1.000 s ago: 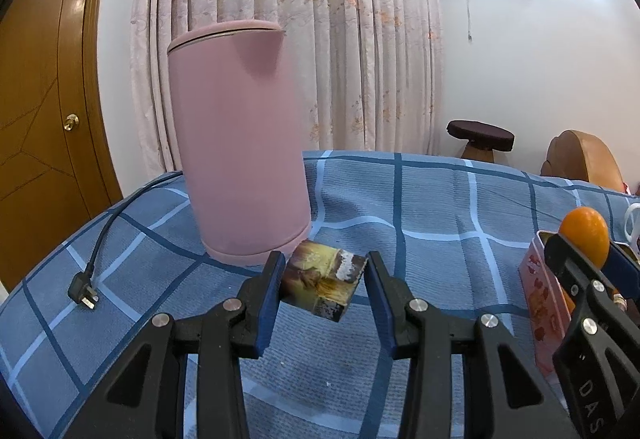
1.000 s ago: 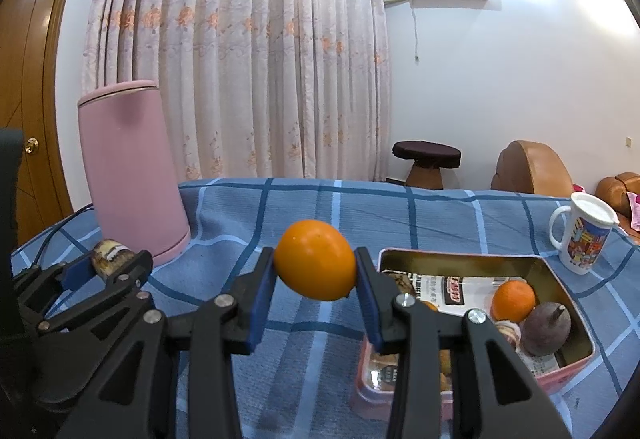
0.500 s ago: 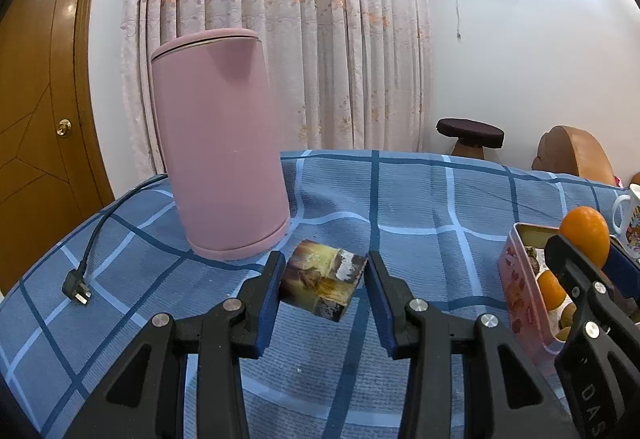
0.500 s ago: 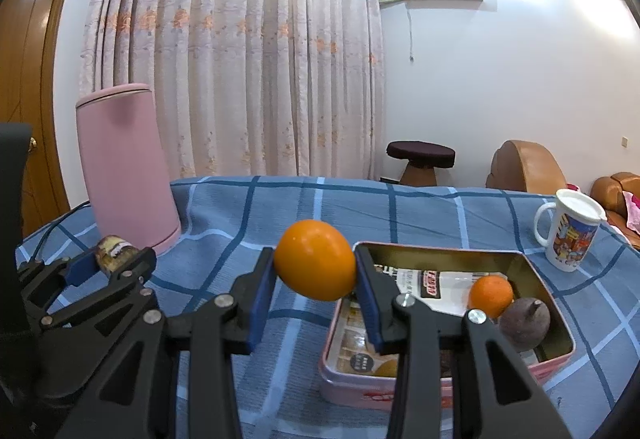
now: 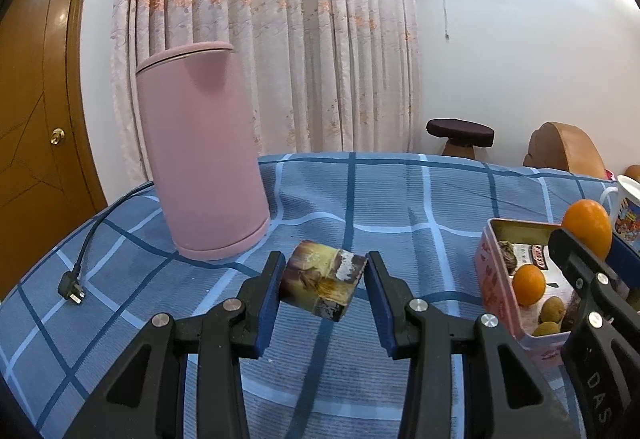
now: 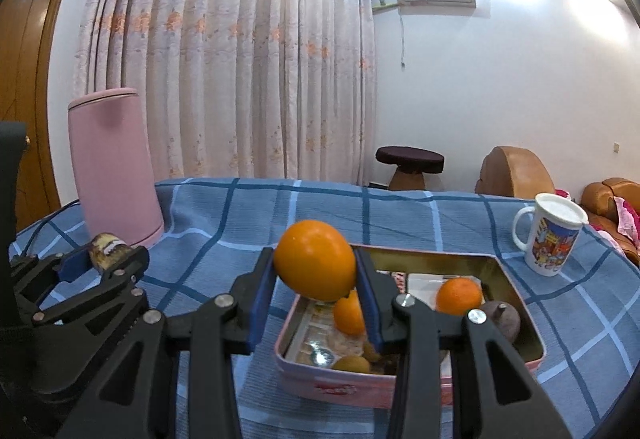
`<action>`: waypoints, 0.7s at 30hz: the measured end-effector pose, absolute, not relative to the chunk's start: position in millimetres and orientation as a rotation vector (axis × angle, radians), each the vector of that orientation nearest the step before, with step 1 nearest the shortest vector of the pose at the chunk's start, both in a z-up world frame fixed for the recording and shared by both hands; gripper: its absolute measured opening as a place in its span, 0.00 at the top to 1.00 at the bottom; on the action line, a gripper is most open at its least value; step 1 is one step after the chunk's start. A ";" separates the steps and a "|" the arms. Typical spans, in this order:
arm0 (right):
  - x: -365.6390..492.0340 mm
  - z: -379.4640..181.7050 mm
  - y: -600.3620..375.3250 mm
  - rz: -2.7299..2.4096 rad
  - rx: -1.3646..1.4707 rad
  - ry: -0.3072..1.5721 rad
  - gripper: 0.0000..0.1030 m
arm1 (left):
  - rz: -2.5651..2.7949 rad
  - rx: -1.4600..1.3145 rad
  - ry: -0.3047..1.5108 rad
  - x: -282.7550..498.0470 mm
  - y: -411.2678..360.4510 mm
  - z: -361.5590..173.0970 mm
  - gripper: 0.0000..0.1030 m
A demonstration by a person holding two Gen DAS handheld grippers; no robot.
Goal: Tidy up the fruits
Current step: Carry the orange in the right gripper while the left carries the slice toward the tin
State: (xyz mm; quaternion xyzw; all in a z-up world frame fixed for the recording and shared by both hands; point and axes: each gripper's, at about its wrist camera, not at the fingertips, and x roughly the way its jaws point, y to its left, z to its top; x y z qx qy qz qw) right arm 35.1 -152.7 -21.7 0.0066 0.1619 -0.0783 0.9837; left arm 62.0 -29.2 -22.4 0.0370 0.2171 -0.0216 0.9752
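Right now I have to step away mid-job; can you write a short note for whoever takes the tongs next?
Left tongs: shut on a small printed box, held above the blue checked cloth, in front of the pink kettle.
Right tongs: shut on a large orange, held over the near-left end of the pink tin.
Already in the tin: two smaller oranges, a dark round fruit and some small brownish-green fruits.
Left to do: probably lower the orange into the tin and release it. Where the box belongs is unclear.
The mug stands beyond the tin's right end.
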 end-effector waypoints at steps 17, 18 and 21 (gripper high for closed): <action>16.3 -20.5 -189.1 -0.211 0.003 0.310 0.59 | -0.119 0.131 0.418 44.5 -75.1 -21.9 0.58; 15.2 -20.2 -191.2 -0.215 0.002 0.309 0.59 | -0.121 0.131 0.418 44.2 -76.7 -21.9 0.58; 12.1 -20.2 -198.8 -0.227 0.002 0.307 0.59 | -0.131 0.137 0.417 41.8 -83.0 -22.0 0.58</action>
